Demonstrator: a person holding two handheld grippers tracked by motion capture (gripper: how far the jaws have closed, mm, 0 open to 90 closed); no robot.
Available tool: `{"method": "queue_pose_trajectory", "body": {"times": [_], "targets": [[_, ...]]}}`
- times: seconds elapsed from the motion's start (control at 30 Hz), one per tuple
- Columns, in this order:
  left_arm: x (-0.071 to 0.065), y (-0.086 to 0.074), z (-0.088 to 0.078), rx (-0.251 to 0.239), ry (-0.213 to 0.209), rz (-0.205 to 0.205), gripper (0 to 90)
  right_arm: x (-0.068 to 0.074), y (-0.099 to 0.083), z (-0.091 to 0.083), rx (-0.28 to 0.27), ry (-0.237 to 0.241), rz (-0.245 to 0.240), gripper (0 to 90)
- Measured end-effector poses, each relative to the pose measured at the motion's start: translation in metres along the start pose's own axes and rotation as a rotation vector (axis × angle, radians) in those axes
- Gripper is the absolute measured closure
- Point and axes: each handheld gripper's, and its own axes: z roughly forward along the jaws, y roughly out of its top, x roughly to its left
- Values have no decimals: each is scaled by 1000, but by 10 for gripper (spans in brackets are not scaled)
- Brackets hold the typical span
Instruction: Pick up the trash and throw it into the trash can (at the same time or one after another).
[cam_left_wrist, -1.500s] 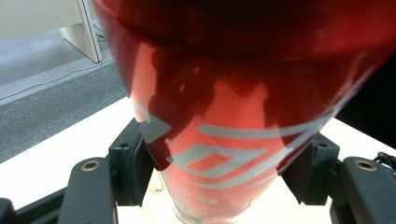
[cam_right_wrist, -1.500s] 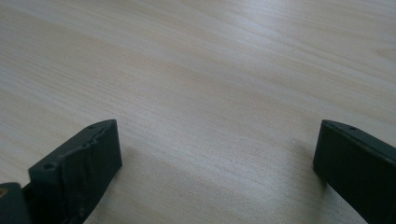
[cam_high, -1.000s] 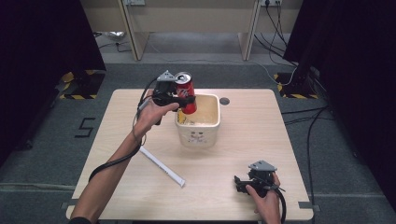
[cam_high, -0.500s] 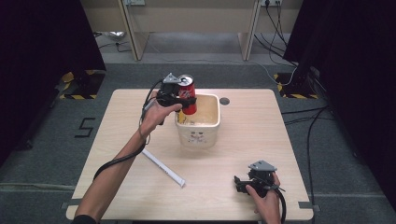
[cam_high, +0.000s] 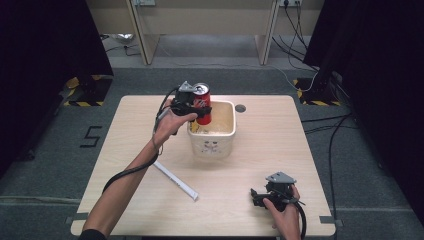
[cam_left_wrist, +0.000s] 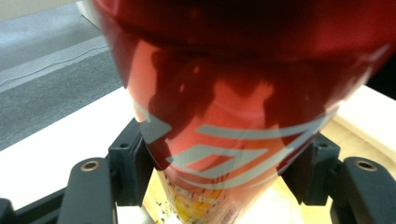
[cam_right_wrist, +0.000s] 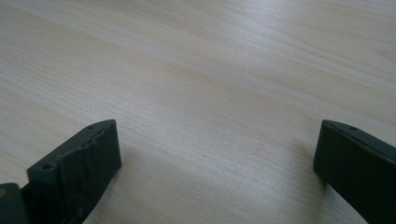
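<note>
A dark figure "5" (cam_high: 92, 136) is showing on the grey floor at about nine o'clock from the counter (cam_high: 280, 145). The red can (cam_high: 202, 102) is carrying white markings, but no word on it is reading clearly.

The red aluminium drink can (cam_high: 202, 102) stands upright, its lower end inside the cream plastic tub's (cam_high: 212, 146) left rim, near the table's far edge.

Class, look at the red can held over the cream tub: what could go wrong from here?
1. The left gripper holds the red can by its sides, half above the tub rim; it might clip the rim and tip.
2. Something yellow already lies in the tub, so the can may land crooked.
3. The smooth can could slip.
</note>
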Motion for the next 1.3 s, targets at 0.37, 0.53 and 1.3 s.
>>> {"method": "queue_pose_trajectory", "body": {"times": [0.37, 0.53, 1.3], "targets": [[0, -5, 8, 17, 6, 9, 335, 0, 0, 0, 1, 1, -1, 10], [1, -7, 10, 25, 11, 14, 335, 0, 0, 0, 0, 2, -3, 10], [-2, -11, 15, 50, 3, 28, 330, 0, 0, 0, -2, 3, -4, 9]]}}
